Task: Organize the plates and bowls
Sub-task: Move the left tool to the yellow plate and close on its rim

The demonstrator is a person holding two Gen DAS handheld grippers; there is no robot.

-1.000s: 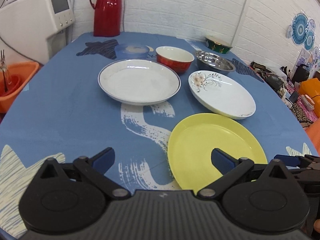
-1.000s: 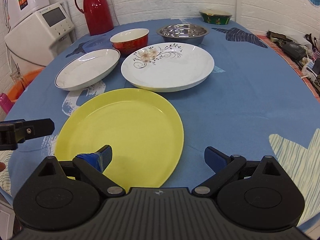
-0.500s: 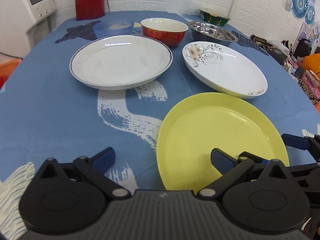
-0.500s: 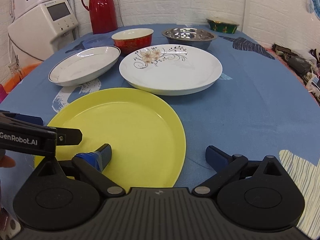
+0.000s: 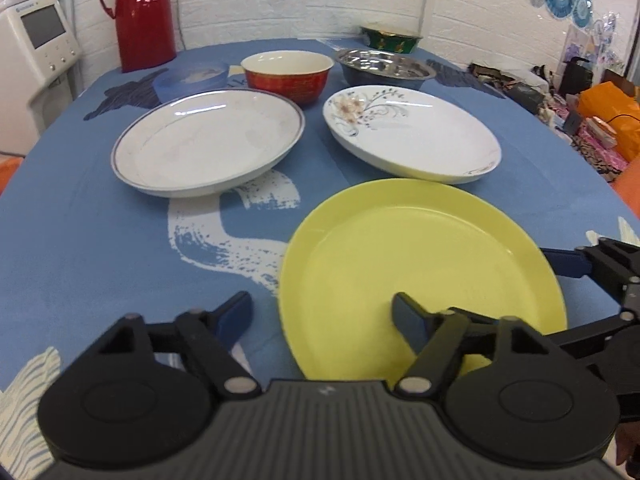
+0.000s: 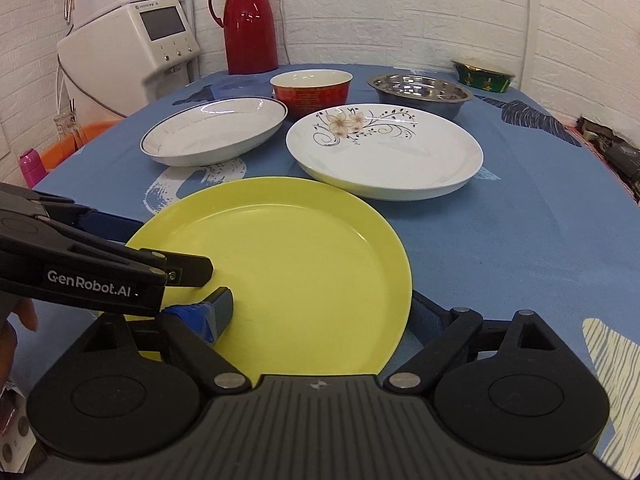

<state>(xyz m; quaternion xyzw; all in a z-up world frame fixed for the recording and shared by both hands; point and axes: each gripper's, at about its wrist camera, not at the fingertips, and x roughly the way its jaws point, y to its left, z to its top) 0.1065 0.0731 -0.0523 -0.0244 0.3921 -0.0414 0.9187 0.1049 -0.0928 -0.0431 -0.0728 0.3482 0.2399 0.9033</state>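
Left wrist view: my left fingers (image 5: pixel 322 312) are spread wide, one blue pad on the blue worktop (image 5: pixel 80 216) cloth, the other over the yellow plate (image 5: pixel 424 264), so they straddle its near-left rim without clamping it. At the plate's right edge my right fingers (image 5: pixel 568 262) reach in; from here I cannot tell how wide they stand. Beyond lie a blue-rimmed plate (image 5: pixel 208 144) on the left and a flowered plate (image 5: pixel 412 136) on the right, just apart from the yellow one. Behind them are a red bowl (image 5: pixel 288 76), a steel bowl (image 5: pixel 384 68), a blue lid (image 5: pixel 192 80), a green bowl (image 5: pixel 390 38) and a red flask (image 5: pixel 140 12).

Right wrist view: my right fingers (image 6: pixel 320 312) are also spread wide, one pad above the yellow plate (image 6: pixel 288 256), the other just outside its right rim on the cloth. My left fingers (image 6: pixel 160 248) cross in from the left over the plate's near-left edge. The flowered plate (image 6: pixel 384 152) sits just behind the yellow one, the blue-rimmed plate (image 6: pixel 216 130) to its left, the red bowl (image 6: pixel 312 90) and steel bowl (image 6: pixel 420 90) farther back.
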